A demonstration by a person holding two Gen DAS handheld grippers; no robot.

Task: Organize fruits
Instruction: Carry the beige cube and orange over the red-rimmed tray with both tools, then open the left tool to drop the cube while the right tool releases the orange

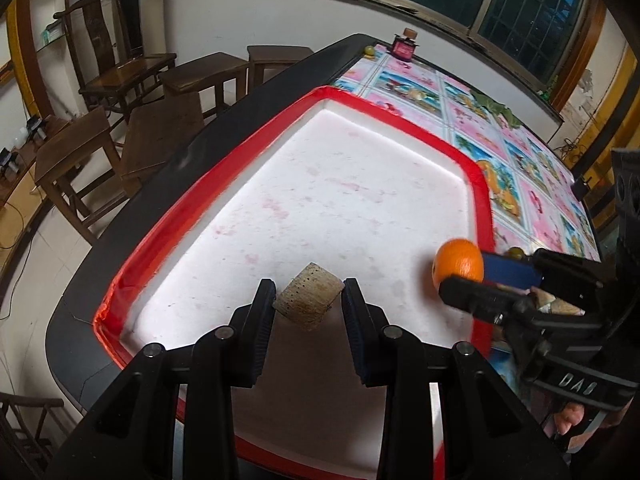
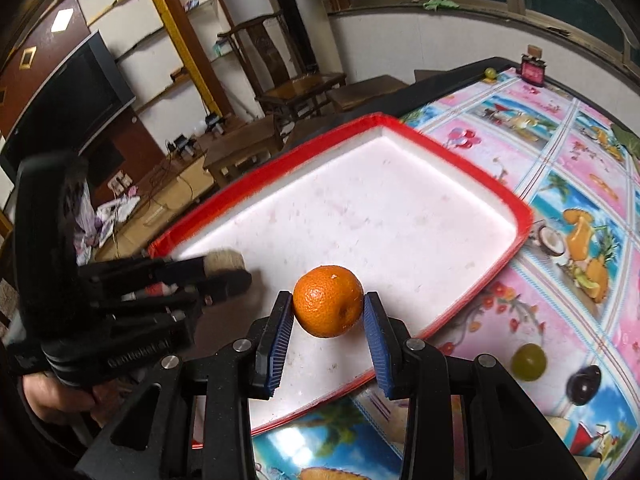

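My left gripper (image 1: 309, 296) is shut on a beige speckled fruit chunk (image 1: 310, 295) and holds it over the near part of the white tray with a red rim (image 1: 248, 156). My right gripper (image 2: 328, 305) is shut on an orange (image 2: 328, 301), held above the tray's (image 2: 496, 192) near right side. In the left wrist view the orange (image 1: 458, 262) and the right gripper appear at the right. In the right wrist view the left gripper with the chunk (image 2: 224, 261) shows at the left.
A green grape (image 2: 529, 361) and a dark plum-like fruit (image 2: 584, 384) lie on the patterned tablecloth (image 2: 560, 160) right of the tray. A small green fruit (image 1: 368, 51) and a red box (image 1: 404, 45) sit at the table's far end. Wooden chairs (image 1: 120, 80) stand beyond the left edge.
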